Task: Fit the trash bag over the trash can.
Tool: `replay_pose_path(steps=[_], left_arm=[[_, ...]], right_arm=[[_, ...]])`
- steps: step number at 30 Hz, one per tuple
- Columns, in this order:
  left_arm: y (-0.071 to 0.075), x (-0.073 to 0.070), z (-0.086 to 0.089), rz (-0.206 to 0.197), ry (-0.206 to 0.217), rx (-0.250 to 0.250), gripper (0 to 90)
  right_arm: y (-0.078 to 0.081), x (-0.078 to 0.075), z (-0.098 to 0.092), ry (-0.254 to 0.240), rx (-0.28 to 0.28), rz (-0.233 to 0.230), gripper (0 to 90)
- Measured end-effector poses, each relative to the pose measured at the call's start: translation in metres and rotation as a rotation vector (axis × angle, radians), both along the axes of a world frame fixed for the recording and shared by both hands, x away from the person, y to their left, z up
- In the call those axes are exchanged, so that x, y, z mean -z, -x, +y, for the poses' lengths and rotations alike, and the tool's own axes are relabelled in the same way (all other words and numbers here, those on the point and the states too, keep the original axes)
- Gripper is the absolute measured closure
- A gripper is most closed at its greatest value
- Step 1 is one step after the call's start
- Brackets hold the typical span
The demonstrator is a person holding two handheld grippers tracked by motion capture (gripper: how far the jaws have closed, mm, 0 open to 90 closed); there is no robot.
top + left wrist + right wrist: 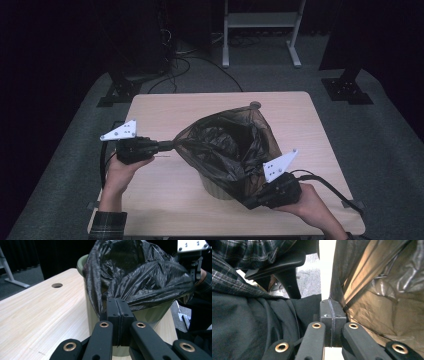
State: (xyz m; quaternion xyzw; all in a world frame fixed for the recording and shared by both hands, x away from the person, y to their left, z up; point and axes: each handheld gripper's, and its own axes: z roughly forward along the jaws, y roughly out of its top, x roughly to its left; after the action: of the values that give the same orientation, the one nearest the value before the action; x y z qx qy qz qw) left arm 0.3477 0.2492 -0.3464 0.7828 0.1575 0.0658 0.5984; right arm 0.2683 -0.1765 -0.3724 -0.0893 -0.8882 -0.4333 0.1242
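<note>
— High view: black bin bag (225, 145) draped over a pale green bin (215, 187), mid-table (165, 200), slightly right of centre.

— Left gripper (167, 146)?

— Clamped on the bag's left edge, pulling it taut (jaws pressed together in the left gripper view).

— Right gripper (248, 202)?

— Clenched on the near right edge of the bag, beside the bin's rim.

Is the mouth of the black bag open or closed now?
Open. The black bag gapes above the bin, stretched between left gripper and right gripper.
</note>
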Motion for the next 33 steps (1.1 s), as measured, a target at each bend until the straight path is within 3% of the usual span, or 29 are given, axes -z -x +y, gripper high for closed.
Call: replay_pose_path(steps=[4, 9, 14, 17, 22, 26, 28, 33], left_arm=[[-0.001, 0.001, 0.005, 0.005, -0.015, -0.029, 89.5], [-0.01, 0.009, -0.005, 0.016, -0.083, -0.057, 89.5], [-0.018, 0.018, -0.015, 0.033, -0.116, -0.063, 89.5], [-0.021, 0.022, -0.02, 0.038, -0.173, -0.079, 89.6], [-0.024, 0.022, -0.021, 0.037, -0.17, -0.095, 89.5], [-0.023, 0.018, -0.021, 0.026, -0.164, -0.095, 89.6], [-0.024, 0.017, -0.021, 0.024, -0.163, -0.094, 89.5], [-0.025, 0.019, -0.024, 0.021, -0.153, -0.094, 89.5]], right_arm=[[0.002, -0.001, 0.005, 0.015, -0.018, -0.009, 90.0], [-0.004, 0.0, 0.003, 0.04, 0.022, -0.026, 90.0], [-0.009, 0.005, -0.001, 0.055, 0.043, -0.024, 90.0], [-0.01, 0.009, -0.001, 0.092, 0.056, -0.038, 90.0], [-0.012, 0.01, 0.0, 0.107, 0.062, -0.053, 89.9], [-0.011, 0.0, -0.005, 0.051, 0.071, -0.083, 74.5], [-0.01, -0.01, -0.011, 0.005, 0.084, -0.086, 72.4], [-0.006, -0.042, -0.029, -0.093, 0.119, -0.147, 69.1]])
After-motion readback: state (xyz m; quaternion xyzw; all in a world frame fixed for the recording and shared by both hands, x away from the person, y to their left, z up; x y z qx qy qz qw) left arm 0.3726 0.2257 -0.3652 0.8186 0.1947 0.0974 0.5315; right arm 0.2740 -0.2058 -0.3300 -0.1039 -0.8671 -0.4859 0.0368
